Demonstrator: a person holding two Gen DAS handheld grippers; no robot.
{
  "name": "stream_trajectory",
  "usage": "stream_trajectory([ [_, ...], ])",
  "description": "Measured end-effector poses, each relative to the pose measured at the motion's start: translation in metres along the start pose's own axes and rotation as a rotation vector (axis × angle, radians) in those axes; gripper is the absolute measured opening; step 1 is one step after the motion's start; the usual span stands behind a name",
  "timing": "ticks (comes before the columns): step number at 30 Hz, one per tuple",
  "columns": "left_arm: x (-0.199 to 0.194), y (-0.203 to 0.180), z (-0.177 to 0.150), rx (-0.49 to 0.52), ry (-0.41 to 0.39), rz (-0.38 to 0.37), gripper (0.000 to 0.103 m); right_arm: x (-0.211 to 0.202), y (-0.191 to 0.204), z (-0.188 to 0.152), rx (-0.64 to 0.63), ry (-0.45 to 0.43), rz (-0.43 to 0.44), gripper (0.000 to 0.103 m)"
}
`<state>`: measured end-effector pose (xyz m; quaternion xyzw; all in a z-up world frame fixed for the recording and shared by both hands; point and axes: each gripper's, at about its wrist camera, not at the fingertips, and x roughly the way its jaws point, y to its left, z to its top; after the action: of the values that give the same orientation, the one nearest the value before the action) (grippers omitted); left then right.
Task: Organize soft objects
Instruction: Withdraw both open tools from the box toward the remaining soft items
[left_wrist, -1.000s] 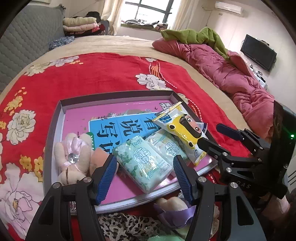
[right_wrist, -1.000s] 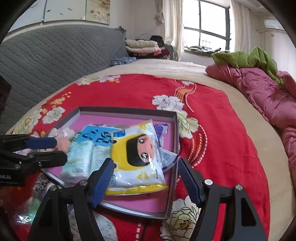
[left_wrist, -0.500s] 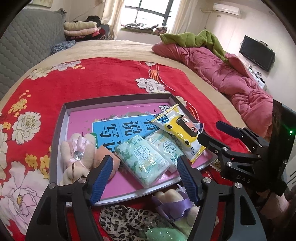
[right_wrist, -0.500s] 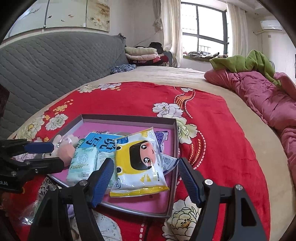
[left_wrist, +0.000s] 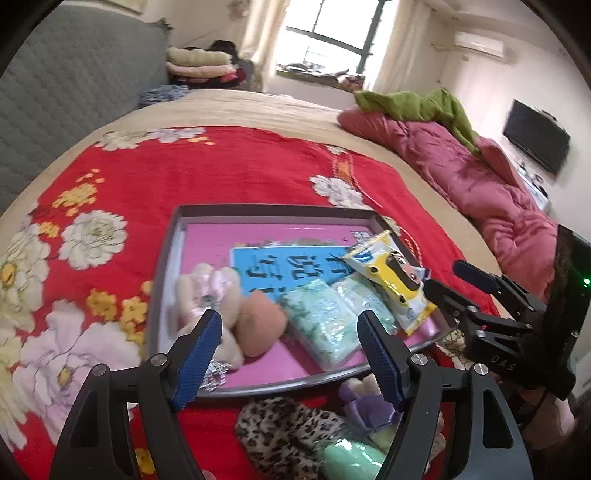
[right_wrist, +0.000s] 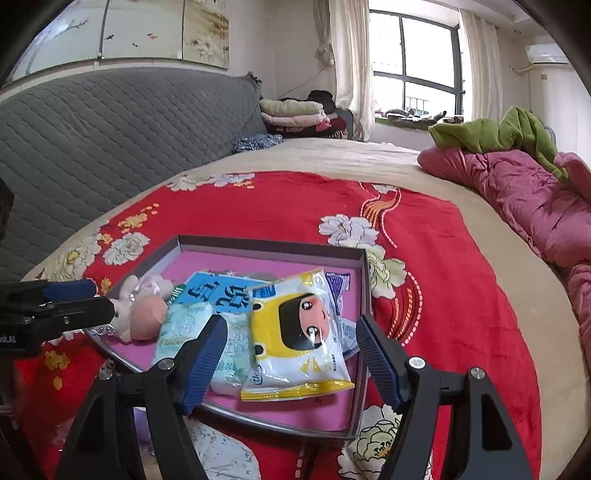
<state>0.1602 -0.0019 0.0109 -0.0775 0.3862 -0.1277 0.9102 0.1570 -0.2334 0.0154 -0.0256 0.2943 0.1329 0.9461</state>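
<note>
- Soft objects already in tray (left_wrist: 168, 258) on bed: plush toy (left_wrist: 218, 291), two tissue packs (left_wrist: 321, 325), yellow wipes pack (right_wrist: 295, 328).
- Outstanding, near tray edge: leopard-print item (left_wrist: 288, 432), purple plush (left_wrist: 364, 404), green item (left_wrist: 351, 456).
- Left claw (left_wrist: 290, 360) and right claw (right_wrist: 291, 363): both spread wide, holding nothing.

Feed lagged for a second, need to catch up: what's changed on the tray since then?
Both open grippers, left and right, backed up and away from the tray; nothing gripped or released. Yellow wipes pack, green tissue packs and plush toy lie as before.
</note>
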Motion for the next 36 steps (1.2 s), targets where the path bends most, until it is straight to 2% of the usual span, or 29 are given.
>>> stream_trajectory([
  [12,-0.031,-0.001,-0.013,-0.045,-0.058,0.038,0.077,-0.031,-0.003,0.005,0.025,-0.067,0.012,0.072],
  [27,-0.066,0.005,-0.035,-0.063,-0.064,0.1,0.077,-0.063,0.002,0.005,0.04,-0.114,0.022,0.072],
  [36,-0.078,0.003,-0.045,-0.058,-0.051,0.106,0.077,-0.081,0.01,-0.001,0.041,-0.113,0.031,0.072],
])
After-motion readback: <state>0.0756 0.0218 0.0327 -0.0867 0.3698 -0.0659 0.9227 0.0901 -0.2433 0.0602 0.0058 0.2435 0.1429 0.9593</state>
